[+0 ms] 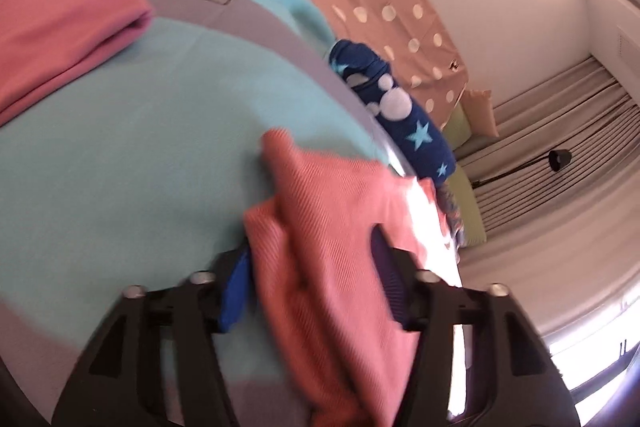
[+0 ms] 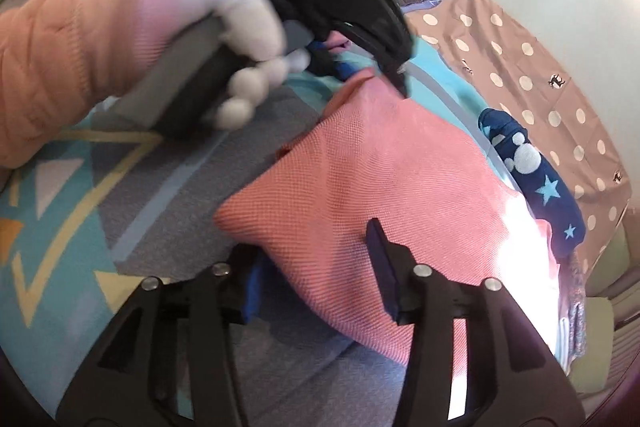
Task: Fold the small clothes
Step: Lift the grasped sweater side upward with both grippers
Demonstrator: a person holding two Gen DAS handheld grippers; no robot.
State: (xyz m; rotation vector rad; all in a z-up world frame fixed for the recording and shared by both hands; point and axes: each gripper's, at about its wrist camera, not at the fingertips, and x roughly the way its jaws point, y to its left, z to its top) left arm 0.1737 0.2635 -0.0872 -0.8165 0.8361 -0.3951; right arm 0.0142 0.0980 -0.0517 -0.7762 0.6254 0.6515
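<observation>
So the pink knit (image 2: pixel 384 187) is the thing being folded here, lying on a teal and grey blanket (image 2: pixel 132 195) with yellow triangle outlines. I'll place everything off that knit.

Right gripper (image 2: pixel 316 279) sits at the near edge of the knit, jaws apart, with the fabric running between them. The left blue pad is tucked under the near corner and the right finger rests on top of the cloth, but the pads aren't squeezing it, so I'd call that one open with the knit loose in the gap.

Left gripper (image 1: pixel 308 283) is at the far corner of the knit. From its own camera a bunched fold of the pink cloth fills the space between its fingers. That view is blurry, and there's a sliver of blue pad showing on either side of the fabric, so honestly I can't tell if it's pinching or just letting go. In the right camera you see it from outside, held by a white-gloved hand (image 2: pixel 240 27) with an orange sleeve (image 2: pixel 44 67) behind it, tips down on the far corner.

Just right of the knit is a navy sock (image 2: pixel 532 179) with stars and white dots, at the blanket edge. Beyond that, a tan dotted cloth (image 2: pixel 520 59). In the left view, another folded pink piece (image 1: pixel 60 39) lies well away to the left on the blanket.
</observation>
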